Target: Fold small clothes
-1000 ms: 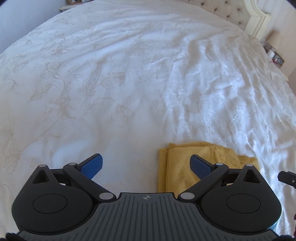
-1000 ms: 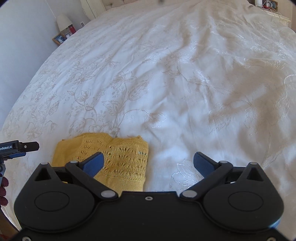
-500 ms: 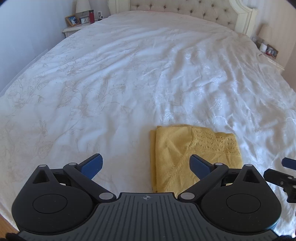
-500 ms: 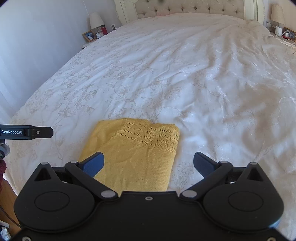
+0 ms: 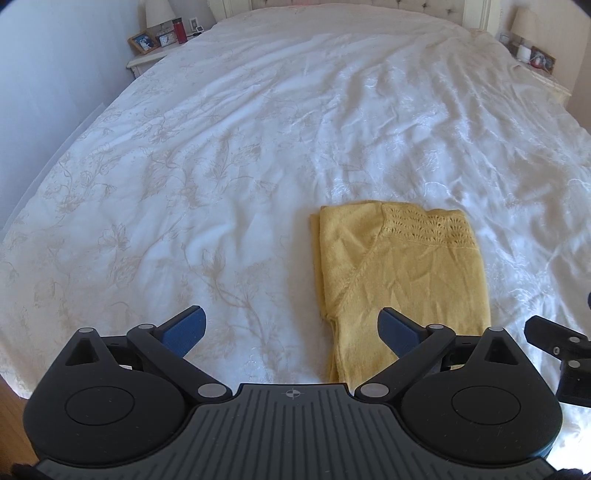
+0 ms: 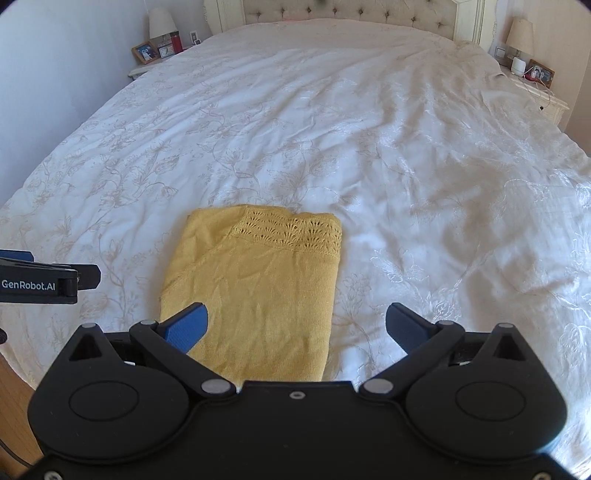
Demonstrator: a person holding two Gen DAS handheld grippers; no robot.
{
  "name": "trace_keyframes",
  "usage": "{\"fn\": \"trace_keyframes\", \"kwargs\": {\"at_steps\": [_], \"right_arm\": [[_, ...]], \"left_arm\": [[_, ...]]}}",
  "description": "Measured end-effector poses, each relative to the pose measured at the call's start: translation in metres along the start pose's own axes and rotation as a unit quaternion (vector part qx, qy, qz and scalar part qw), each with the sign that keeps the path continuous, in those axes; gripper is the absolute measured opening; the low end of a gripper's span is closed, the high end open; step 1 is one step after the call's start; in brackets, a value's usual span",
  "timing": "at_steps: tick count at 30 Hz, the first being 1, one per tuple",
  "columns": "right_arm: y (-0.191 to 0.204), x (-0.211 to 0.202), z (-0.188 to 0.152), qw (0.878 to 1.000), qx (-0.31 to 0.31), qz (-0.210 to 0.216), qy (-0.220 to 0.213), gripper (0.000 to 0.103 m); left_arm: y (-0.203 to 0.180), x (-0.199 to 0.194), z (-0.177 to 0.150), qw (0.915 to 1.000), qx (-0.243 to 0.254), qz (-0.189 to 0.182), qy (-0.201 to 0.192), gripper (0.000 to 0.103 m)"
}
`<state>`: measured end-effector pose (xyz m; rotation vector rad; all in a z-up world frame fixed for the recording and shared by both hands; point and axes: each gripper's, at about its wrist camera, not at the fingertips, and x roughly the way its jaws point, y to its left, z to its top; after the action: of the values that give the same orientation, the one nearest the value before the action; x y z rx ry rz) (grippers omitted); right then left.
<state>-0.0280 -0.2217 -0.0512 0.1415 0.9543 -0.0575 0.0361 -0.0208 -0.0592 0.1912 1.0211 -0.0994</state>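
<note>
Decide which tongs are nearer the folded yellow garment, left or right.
Right, slightly. The right tongs sit open straight over the yellow garment; the left tongs hang open off its left edge, only their right finger over it.

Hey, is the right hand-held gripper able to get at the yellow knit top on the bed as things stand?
Probably yes. The right hand-held gripper is open and empty, the folded yellow knit top lies flat on the bedspread just ahead, slightly left, with nothing between them.

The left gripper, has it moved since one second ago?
Yes. The left gripper has pulled back from the bed: the headboard and nightstand now show, and more of the yellow garment is visible.
</note>
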Motion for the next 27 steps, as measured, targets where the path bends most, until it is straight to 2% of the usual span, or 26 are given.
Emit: {"fn": "trace_keyframes", "kwargs": {"at_steps": [12,17,27], "right_arm": [[0.012,-0.028,-0.030,0.999,0.036,-0.017,0.016,0.102],[0.009,-0.038,-0.039,0.998,0.052,-0.029,0.015,0.102],[0.007,-0.054,-0.050,0.997,0.067,-0.026,0.009,0.102]], "left_arm": [[0.015,-0.020,-0.034,0.9991,-0.026,-0.020,0.026,0.101],[0.016,-0.029,-0.045,0.9987,-0.032,-0.027,0.028,0.101],[0.011,-0.043,-0.056,0.9988,-0.027,-0.033,0.022,0.100]]}}
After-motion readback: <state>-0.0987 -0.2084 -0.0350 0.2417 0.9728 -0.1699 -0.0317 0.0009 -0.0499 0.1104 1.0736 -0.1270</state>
